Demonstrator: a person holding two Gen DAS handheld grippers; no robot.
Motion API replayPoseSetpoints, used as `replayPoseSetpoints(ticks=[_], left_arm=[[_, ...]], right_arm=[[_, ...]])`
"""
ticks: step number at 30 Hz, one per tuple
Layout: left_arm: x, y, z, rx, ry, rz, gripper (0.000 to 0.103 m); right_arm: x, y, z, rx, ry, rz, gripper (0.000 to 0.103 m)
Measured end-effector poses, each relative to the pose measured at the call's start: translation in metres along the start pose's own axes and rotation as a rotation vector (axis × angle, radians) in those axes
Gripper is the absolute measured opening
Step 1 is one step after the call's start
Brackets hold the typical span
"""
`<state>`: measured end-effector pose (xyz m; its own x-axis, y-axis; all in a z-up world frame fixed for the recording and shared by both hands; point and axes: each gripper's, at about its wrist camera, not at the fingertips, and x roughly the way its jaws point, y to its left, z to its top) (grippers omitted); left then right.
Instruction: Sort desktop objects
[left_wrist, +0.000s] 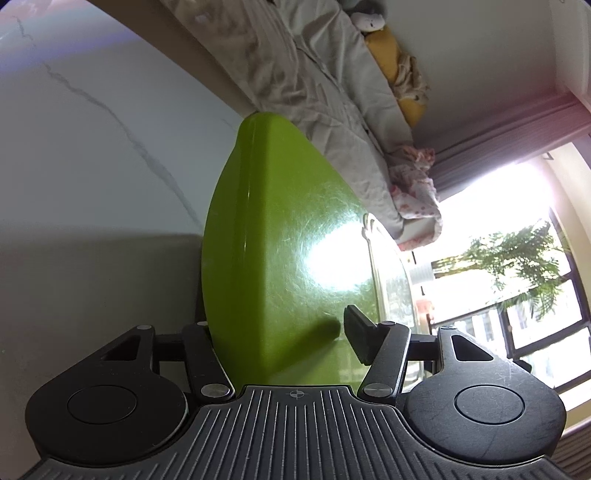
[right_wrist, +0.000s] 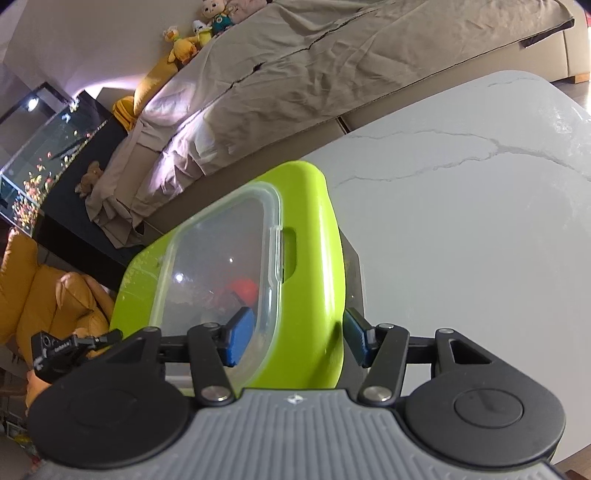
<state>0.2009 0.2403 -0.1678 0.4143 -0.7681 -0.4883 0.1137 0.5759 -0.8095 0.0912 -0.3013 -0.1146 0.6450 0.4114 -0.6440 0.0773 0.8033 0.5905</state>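
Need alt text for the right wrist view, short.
The right gripper has its jaws around the edge of a lime-green box with a clear lid, above a white marble table. A bed with plush toys lies behind.

You have a glossy lime-green plastic box (right_wrist: 314, 258) with rounded corners standing on the white marble-veined tabletop (right_wrist: 461, 221), tilted in both wrist views. Its top carries a clear, cloudy plastic lid (right_wrist: 218, 258) with a raised rim and a small latch tab at one edge. A rectangular slot is cut into the green rim beside that tab. Something red (right_wrist: 243, 290) shows dimly through the lid.
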Motion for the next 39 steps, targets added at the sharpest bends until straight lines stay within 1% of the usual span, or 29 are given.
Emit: replayPoseSetpoints(ticks=[3,5,7,9,13,15,19,21,23,25,26,28,31,32,33,34,35,39], left_arm=[[0.001,-0.007,0.001,0.008,0.002,0.025,0.067],[0.002,-0.011,0.001,0.017,0.006,0.042,0.077],[0.003,-0.011,0.001,0.013,0.014,0.061,0.078],[0.005,-0.006,0.001,-0.017,0.022,0.057,0.078],[0.004,0.011,0.005,-0.120,0.012,0.002,0.078],[0.005,0.010,0.007,-0.133,0.004,0.012,0.078],[0.008,0.004,0.008,-0.144,-0.011,0.041,0.084],[0.009,0.004,0.008,-0.157,-0.024,0.046,0.084],[0.009,0.007,0.008,-0.181,-0.036,0.031,0.084],[0.007,0.011,0.007,-0.205,-0.052,0.010,0.084],[0.006,0.013,0.007,-0.215,-0.055,0.005,0.084],[0.007,0.012,0.009,-0.214,-0.058,0.023,0.084],[0.008,0.008,0.014,-0.206,-0.057,0.051,0.085],[0.009,0.007,0.015,-0.204,-0.056,0.058,0.088],[0.010,0.005,0.016,-0.203,-0.054,0.065,0.089],[0.011,0.003,0.016,-0.197,-0.050,0.075,0.090],[0.013,0.001,0.017,-0.190,-0.045,0.085,0.090],[0.021,-0.007,0.021,-0.168,-0.028,0.110,0.092]], right_arm=[[0.000,-0.011,0.008,0.050,-0.023,0.030,0.061],[0.007,-0.019,0.011,0.074,-0.024,0.037,0.061],[0.018,-0.025,0.012,0.091,-0.020,0.046,0.062],[0.026,-0.030,0.011,0.092,-0.015,0.057,0.062],[0.034,-0.040,0.008,0.116,-0.025,0.113,0.062],[0.035,-0.047,0.009,0.123,-0.027,0.150,0.062],[0.040,-0.060,0.010,0.139,-0.032,0.237,0.061],[0.041,-0.063,0.008,0.147,-0.043,0.258,0.059],[0.039,-0.057,0.007,0.109,-0.057,0.228,0.056],[0.036,-0.050,0.005,0.063,-0.075,0.193,0.055],[0.035,-0.046,0.003,0.046,-0.082,0.186,0.052],[0.034,-0.042,0.002,0.028,-0.092,0.177,0.052],[0.035,-0.044,0.003,0.032,-0.092,0.194,0.050],[0.035,-0.046,0.003,0.037,-0.093,0.204,0.049],[0.034,-0.048,0.004,0.043,-0.095,0.213,0.047],[0.034,-0.051,0.005,0.049,-0.100,0.220,0.042],[0.034,-0.053,0.006,0.054,-0.104,0.227,0.041],[0.033,-0.057,0.009,0.052,-0.108,0.233,0.041]])
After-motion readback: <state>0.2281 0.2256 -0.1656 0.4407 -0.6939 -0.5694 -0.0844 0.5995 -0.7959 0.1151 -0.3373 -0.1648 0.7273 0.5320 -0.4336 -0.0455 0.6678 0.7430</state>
